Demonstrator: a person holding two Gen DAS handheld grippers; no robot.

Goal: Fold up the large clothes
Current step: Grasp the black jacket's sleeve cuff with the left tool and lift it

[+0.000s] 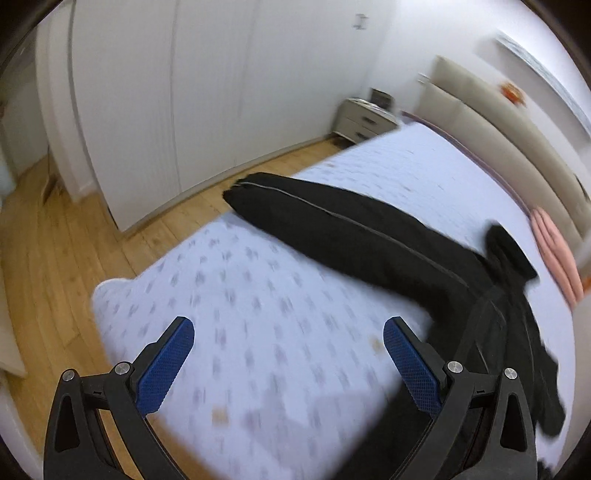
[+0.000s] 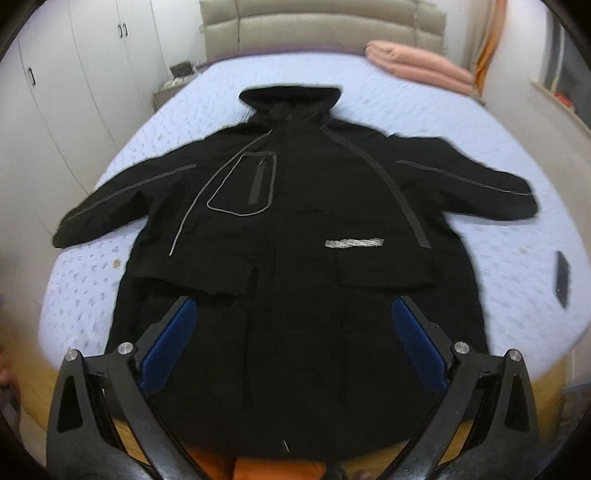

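Note:
A large black jacket (image 2: 295,229) with grey piping lies spread flat, front up, on the pale patterned bed (image 2: 369,81), collar toward the headboard and both sleeves stretched out sideways. My right gripper (image 2: 293,314) is open and empty, hovering over the jacket's lower hem. In the left wrist view the jacket's left sleeve (image 1: 332,221) runs across the bed (image 1: 258,295) toward its edge. My left gripper (image 1: 288,332) is open and empty above bare bedspread, beside the sleeve.
A folded pink blanket (image 2: 421,66) lies by the padded headboard (image 2: 321,29). A dark phone-like object (image 2: 562,275) rests on the bed's right side. White wardrobes (image 1: 166,92), a nightstand (image 1: 365,120) and wooden floor (image 1: 55,251) lie to the left.

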